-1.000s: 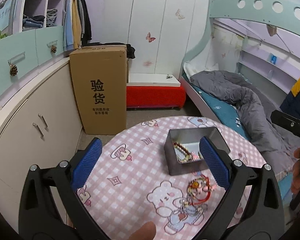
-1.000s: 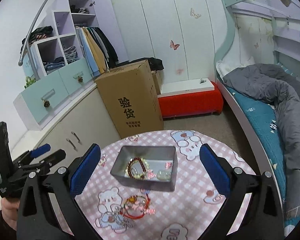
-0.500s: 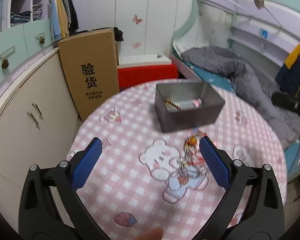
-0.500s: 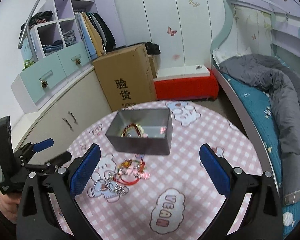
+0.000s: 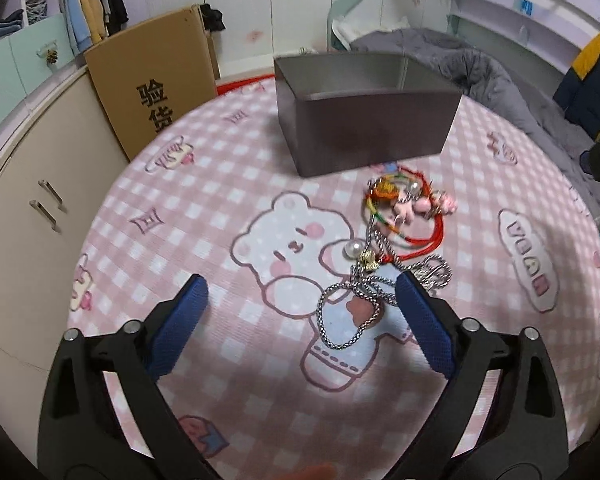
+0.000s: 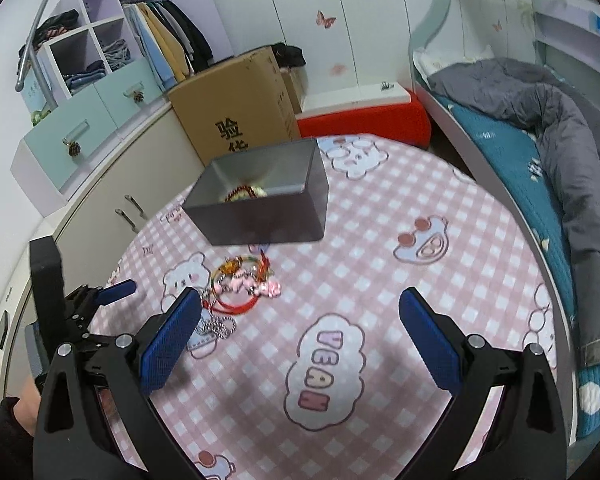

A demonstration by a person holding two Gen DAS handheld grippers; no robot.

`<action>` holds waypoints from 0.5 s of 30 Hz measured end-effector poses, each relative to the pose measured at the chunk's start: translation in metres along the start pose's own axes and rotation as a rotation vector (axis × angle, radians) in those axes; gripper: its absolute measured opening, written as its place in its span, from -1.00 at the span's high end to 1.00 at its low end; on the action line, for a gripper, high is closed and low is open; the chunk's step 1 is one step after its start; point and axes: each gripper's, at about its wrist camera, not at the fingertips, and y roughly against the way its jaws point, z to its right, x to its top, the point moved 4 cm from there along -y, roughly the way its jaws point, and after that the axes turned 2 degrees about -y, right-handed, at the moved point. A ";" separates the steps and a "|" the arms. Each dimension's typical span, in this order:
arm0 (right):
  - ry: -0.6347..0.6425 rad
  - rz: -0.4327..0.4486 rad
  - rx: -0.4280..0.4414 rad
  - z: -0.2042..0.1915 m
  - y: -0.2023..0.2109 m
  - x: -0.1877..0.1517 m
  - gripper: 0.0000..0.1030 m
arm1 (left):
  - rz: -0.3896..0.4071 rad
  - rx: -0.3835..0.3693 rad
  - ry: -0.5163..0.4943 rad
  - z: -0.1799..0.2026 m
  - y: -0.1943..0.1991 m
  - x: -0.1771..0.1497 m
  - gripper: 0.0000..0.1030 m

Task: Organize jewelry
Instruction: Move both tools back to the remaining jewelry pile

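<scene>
A grey metal box (image 5: 366, 118) stands on the round pink checked table (image 5: 204, 216); it also shows in the right wrist view (image 6: 260, 200) with a bead bracelet (image 6: 242, 193) inside. In front of it lies a tangled pile of jewelry: a red cord bracelet with pink charms (image 5: 410, 208), a pearl (image 5: 352, 249) and a silver chain (image 5: 350, 308). The pile also shows in the right wrist view (image 6: 242, 284). My left gripper (image 5: 300, 308) is open, low over the table, its right finger beside the chain. My right gripper (image 6: 300, 320) is open and empty, to the right of the pile.
A tall cardboard box (image 6: 236, 108) stands behind the table, next to cream cabinets (image 5: 28, 184). A red bench (image 6: 364, 116) sits further back. A bed with a grey duvet (image 6: 556, 128) runs along the right. The left gripper's body (image 6: 72, 308) shows at the table's left edge.
Both grippers have dropped lower and moved in toward the table. The left one has closed in on the jewelry pile, and the box now looms nearer. Both stay open.
</scene>
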 end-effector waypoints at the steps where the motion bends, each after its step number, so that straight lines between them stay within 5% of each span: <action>1: 0.005 -0.009 0.004 -0.002 -0.002 -0.002 -0.85 | -0.009 0.007 -0.004 0.001 -0.004 -0.001 -0.69; 3: 0.016 -0.021 0.012 -0.006 -0.005 -0.005 -0.85 | -0.010 -0.026 0.000 0.002 -0.009 -0.003 -0.58; 5: 0.019 -0.028 0.014 -0.007 -0.008 -0.006 -0.85 | -0.003 -0.066 -0.001 0.005 -0.009 -0.004 -0.22; 7: 0.018 -0.032 0.018 -0.008 -0.009 -0.007 -0.85 | -0.001 -0.114 -0.034 0.014 -0.004 -0.004 0.55; 9: 0.017 -0.037 0.020 -0.009 -0.011 -0.008 -0.85 | -0.010 -0.155 -0.049 0.019 -0.002 -0.005 0.87; 15: 0.047 -0.057 0.045 -0.023 -0.017 -0.011 -0.85 | -0.004 -0.252 0.007 0.013 0.010 -0.010 0.96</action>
